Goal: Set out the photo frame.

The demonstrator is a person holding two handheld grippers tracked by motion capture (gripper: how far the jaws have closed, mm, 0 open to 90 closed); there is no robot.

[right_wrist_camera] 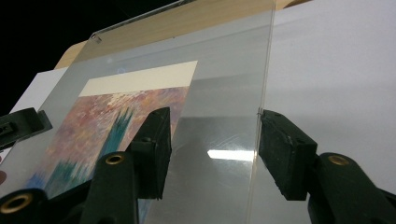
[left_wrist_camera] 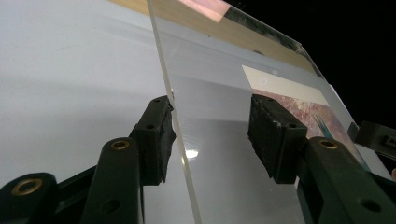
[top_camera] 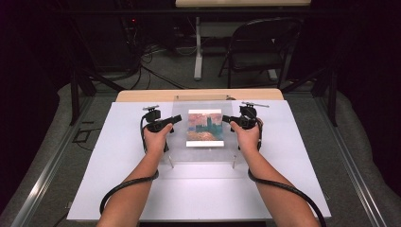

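Note:
A clear acrylic sheet [top_camera: 203, 155] lies raised on small posts over a colourful painted print [top_camera: 204, 126] on the white board [top_camera: 108, 161]. My left gripper [top_camera: 176, 120] sits at the sheet's left edge and my right gripper [top_camera: 227, 119] at its right edge, each held in a hand. In the left gripper view the left gripper [left_wrist_camera: 215, 126] is open and straddles the sheet's edge [left_wrist_camera: 175, 121], one pad outside it, the other over the sheet near the print [left_wrist_camera: 308, 105]. In the right gripper view the right gripper [right_wrist_camera: 217, 144] is open, astride the sheet's other edge [right_wrist_camera: 261, 93], beside the print [right_wrist_camera: 116, 116].
The white board lies on a wooden table [top_camera: 142, 95]. Two metal posts [top_camera: 171, 163] hold up the sheet's near side. Cables trail from both grippers off the near edge. A folding chair [top_camera: 260, 47] and a table leg stand on the floor beyond.

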